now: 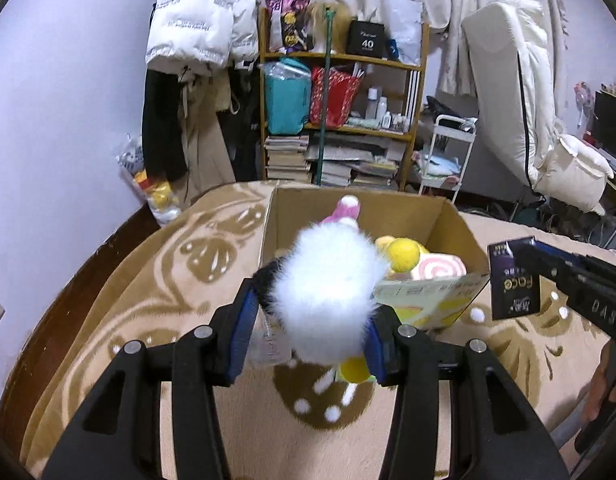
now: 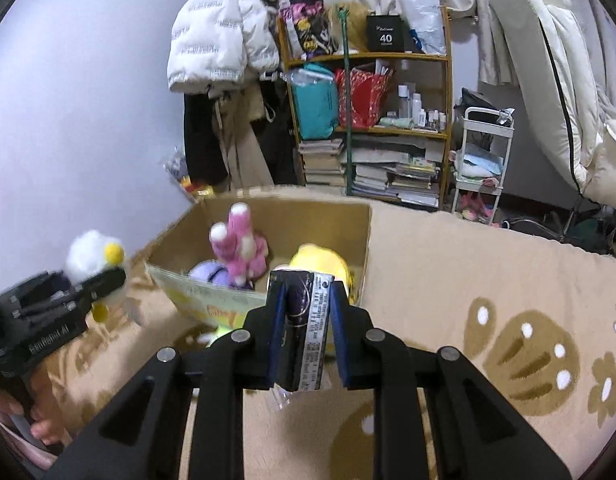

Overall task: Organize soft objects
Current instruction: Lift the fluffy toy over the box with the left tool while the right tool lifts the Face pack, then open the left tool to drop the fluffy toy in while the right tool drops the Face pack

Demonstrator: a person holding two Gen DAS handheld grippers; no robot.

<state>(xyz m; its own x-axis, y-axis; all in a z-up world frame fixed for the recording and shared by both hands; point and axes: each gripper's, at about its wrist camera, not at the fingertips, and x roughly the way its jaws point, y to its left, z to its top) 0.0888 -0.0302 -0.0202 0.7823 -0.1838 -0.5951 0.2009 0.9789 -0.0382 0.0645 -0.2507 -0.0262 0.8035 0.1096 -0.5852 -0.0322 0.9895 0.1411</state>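
Note:
My left gripper (image 1: 314,322) is shut on a fluffy white plush toy (image 1: 328,292) with yellow feet, held just in front of the open cardboard box (image 1: 448,224); it also shows in the right wrist view (image 2: 92,258). My right gripper (image 2: 306,320) is shut on a dark purple tissue pack (image 2: 302,332), near the box's front edge (image 2: 212,294); the pack also shows in the left wrist view (image 1: 514,280). Inside the box lie a pink plush rabbit (image 2: 240,244), a yellow plush (image 2: 320,264), a purple plush (image 2: 210,274) and a pink swirl plush (image 1: 440,266).
The box stands on a beige blanket (image 2: 488,280) with brown patterns. Behind it are a wooden shelf (image 1: 340,120) of books and bags, hanging coats (image 1: 196,40), a white cart (image 2: 482,160) and a white mattress (image 1: 520,92).

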